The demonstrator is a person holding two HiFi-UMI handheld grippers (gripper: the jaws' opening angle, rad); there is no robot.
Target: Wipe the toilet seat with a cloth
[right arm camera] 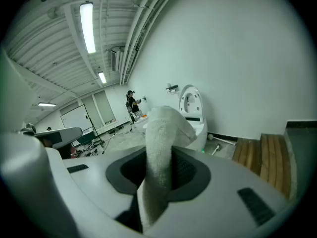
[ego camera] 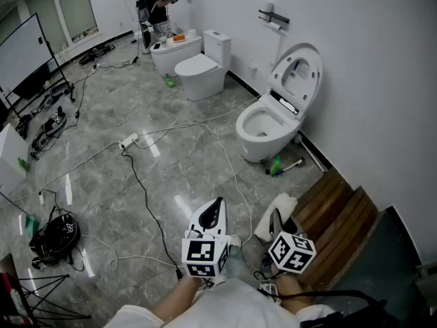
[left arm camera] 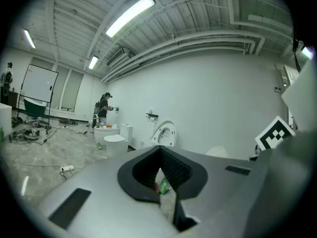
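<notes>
Right gripper view: the right gripper (right arm camera: 158, 175) is clamped on a fluffy white terry cloth (right arm camera: 161, 133), a thick folded strip poking up past the tips. The left gripper (left arm camera: 161, 177) is pinched fully together with nothing in it. The glossy white oval toilet (ego camera: 263, 125) sits well ahead on the grey marble-look floor (ego camera: 171, 176), seat (ego camera: 298, 74) flipped up.

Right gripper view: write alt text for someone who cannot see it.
The jaws of the right gripper clamp a white cloth that stands up in the middle of the picture. Behind it a white toilet with its lid raised stands against a white wall, with wooden steps to the right.
</notes>
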